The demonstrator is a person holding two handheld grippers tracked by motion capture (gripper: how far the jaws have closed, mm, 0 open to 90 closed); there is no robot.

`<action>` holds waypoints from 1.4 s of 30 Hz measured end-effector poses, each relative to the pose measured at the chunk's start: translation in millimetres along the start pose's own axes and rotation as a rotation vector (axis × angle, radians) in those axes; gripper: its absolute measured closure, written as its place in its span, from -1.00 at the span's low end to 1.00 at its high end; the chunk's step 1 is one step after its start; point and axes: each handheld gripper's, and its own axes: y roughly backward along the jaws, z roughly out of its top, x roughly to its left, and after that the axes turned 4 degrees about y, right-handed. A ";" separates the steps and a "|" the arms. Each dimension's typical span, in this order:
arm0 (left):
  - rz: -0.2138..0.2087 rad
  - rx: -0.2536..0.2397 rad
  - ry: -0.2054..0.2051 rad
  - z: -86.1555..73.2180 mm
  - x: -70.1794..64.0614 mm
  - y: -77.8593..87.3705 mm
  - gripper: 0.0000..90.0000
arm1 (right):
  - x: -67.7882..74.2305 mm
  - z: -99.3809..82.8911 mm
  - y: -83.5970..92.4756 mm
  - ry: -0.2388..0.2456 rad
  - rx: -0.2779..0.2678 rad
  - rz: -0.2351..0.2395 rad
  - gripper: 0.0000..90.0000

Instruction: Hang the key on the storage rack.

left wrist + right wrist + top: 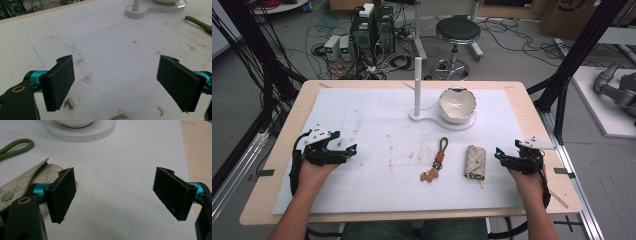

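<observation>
Resting on the table (292, 200), both grippers idle, nothing held. Left gripper (353, 148): fingers (58, 83) spread wide over bare white mat. Right gripper (497, 153): fingers (61, 195) spread wide, just beside the beige key pouch (475, 161). Keychain with green loop (438, 160): lying flat near the pouch, apart from it. White bowl (457, 104) on the stand with a post (417, 82): holds nothing visible. Judgement: work not yet begun; both items untouched, every grasp and placement left.

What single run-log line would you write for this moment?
left tool: open, holds nothing | right tool: open, beside key pouch | keychain: flat on mat, untouched | bowl: on white stand
</observation>
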 end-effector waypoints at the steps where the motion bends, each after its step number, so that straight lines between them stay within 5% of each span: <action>1: -0.002 -0.001 -0.001 0.3 -1.3 -0.5 -0.67 | 0.0 0.0 0.0 0.000 0.000 0.000 -0.58; 15: -0.053 -0.003 -0.028 10.1 -18.4 -13.8 -0.67 | 0.7 -3.4 6.5 0.018 0.003 0.000 -0.58; 28: -0.209 0.002 -0.065 30.9 -67.5 -57.3 -0.67 | 1.6 -14.8 24.7 0.019 0.012 -0.012 -0.58; 42: -0.283 0.042 -0.116 43.5 -116.3 -92.7 -0.67 | 1.3 -22.8 38.2 0.021 0.011 -0.022 -0.58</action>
